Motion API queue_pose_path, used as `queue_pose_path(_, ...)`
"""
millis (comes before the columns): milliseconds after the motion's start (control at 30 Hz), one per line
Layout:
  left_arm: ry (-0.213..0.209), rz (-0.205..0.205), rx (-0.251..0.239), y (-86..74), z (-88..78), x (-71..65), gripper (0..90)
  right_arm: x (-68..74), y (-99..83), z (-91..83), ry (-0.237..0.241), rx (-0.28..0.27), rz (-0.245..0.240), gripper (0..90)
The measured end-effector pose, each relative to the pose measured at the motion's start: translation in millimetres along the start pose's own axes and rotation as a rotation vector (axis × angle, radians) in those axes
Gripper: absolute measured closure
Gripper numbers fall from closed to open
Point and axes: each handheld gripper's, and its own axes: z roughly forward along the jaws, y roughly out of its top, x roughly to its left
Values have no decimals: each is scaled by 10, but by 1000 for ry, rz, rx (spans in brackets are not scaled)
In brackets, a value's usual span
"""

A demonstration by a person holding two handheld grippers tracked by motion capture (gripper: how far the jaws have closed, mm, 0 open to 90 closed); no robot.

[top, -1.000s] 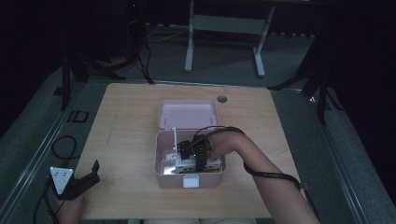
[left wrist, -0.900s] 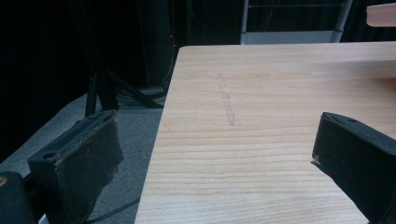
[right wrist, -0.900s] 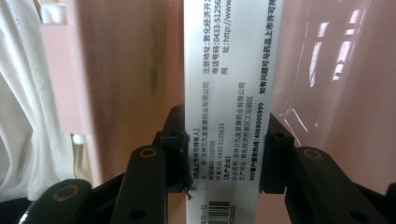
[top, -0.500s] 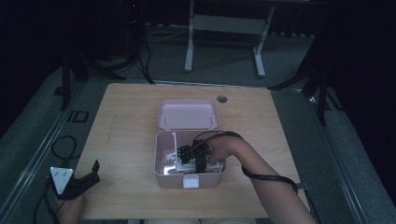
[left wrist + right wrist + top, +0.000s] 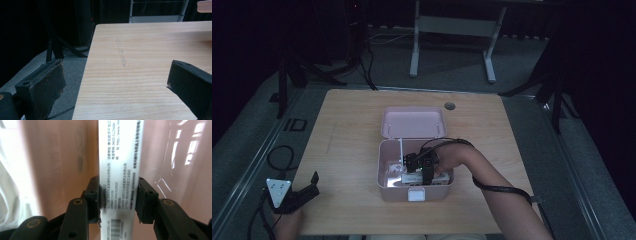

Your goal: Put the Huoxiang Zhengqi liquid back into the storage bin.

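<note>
Reaching into the pink box (image 5: 388, 172) near the bench's (image 5: 347, 150) front edge, we hold our right gripper (image 5: 422, 167) low inside it, jaws clamped on a white carton (image 5: 120, 170) printed with small text and a barcode; the pads press both its narrow sides. The carton sits in the box, beside its pink wall. The box's lid (image 5: 413, 121) lies open behind. Our left gripper (image 5: 307, 189) rests at the bench's front left corner, jaws wide apart, nothing between them.
</note>
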Motion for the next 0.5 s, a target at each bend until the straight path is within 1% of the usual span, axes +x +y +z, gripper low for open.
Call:
queue_pose_path(100,0,0,0,0,0,1,16,-1,-38,-143,-12,-24,9,603)
queue_pose_path(133,0,0,1,0,-1,1,16,-1,-38,-143,-12,-24,9,603)
queue_pose_path(300,0,-3,0,0,2,-1,16,-21,-123,-317,-25,-61,29,601)
queue_pose_path(367,0,0,1,0,2,-1,16,-26,-169,-402,-39,-71,40,590)
queue_pose_path(433,2,2,1,0,2,0,16,-24,-204,-471,-44,-86,36,576)
queue_pose_path(500,1,0,1,0,2,-2,16,-14,-246,-543,-53,-100,42,576)
